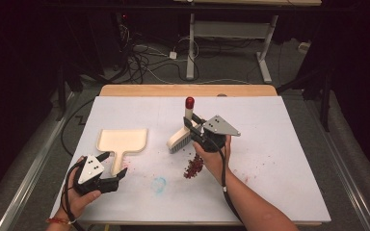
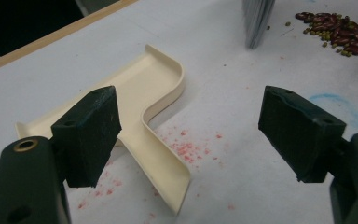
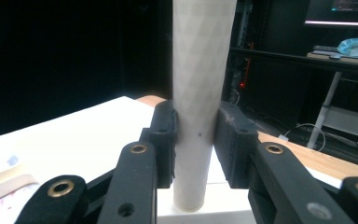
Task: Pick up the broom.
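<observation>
A cream dustpan (image 1: pixel 123 140) lies flat at the table's left, its handle pointing toward the person. My left gripper (image 1: pixel 113 165) is open at the end of that handle. In the left gripper view the dustpan (image 2: pixel 149 88) lies ahead, and the handle's end sits between the spread jaws of the left gripper (image 2: pixel 189 135), apart from both pads. A white brush (image 1: pixel 179 138) with a red-capped handle stands bristles-down at mid-table. My right gripper (image 1: pixel 193 126) is shut on its handle. In the right gripper view the pale handle (image 3: pixel 200 70) rises upright from the right gripper (image 3: pixel 196 144). A pile of dark red beans (image 1: pixel 193 167) lies just in front of the brush.
The white table sheet (image 1: pixel 279 159) has a blue circle mark (image 1: pixel 158 184) near the front and pink stains by the dustpan handle. Brush bristles (image 2: pixel 257 21) and the beans (image 2: pixel 335 32) lie ahead of the left gripper. Cables and a desk frame (image 1: pixel 191 53) stand beyond the table.
</observation>
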Demonstrator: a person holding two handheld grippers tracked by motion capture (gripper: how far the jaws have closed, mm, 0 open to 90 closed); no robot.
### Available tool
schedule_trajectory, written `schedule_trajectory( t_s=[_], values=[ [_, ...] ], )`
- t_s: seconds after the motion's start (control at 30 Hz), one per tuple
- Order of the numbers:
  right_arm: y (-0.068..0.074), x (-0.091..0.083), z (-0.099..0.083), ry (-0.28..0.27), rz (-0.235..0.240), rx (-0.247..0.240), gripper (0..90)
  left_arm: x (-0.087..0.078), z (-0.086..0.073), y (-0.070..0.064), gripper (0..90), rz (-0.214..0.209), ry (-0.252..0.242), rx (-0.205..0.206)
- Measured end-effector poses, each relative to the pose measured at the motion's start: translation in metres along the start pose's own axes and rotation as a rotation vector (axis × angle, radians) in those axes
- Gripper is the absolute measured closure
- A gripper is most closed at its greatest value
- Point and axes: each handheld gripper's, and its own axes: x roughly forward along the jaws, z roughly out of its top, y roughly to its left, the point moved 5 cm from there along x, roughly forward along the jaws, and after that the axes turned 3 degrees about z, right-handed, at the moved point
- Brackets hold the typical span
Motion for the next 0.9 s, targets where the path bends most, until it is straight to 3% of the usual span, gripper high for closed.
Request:
schedule_trajectory(
  t_s=[0.1, 0.33, 0.53, 0.63, 0.7, 0.9],
  values=[
    [0.001, -0.012, -0.001, 0.011, -0.003, -0.02, 70.4, -0.001, 0.0, 0.001, 20.0, 0.001, -0.002, 0.0],
    [0.008, -0.051, -0.005, 0.056, -0.005, 0.001, 70.5, -0.002, 0.001, 0.001, 20.0, -0.002, -0.006, 0.004],
    [0.017, -0.07, 0.003, 0.075, -0.007, 0.0, 70.5, -0.001, 0.003, -0.001, 20.0, -0.005, -0.004, 0.014],
    [0.019, -0.073, 0.008, 0.063, -0.014, -0.026, 70.5, 0.001, 0.003, -0.001, 20.0, -0.008, -0.001, 0.014],
    [0.017, -0.071, 0.01, 0.056, -0.022, -0.018, 70.5, 0.001, 0.003, -0.001, 20.0, -0.011, 0.0, 0.014],
    [-0.006, -0.049, 0.026, 0.008, -0.083, 0.005, 70.5, 0.003, 0.003, -0.002, 20.0, -0.015, 0.003, 0.017]
  ],
)
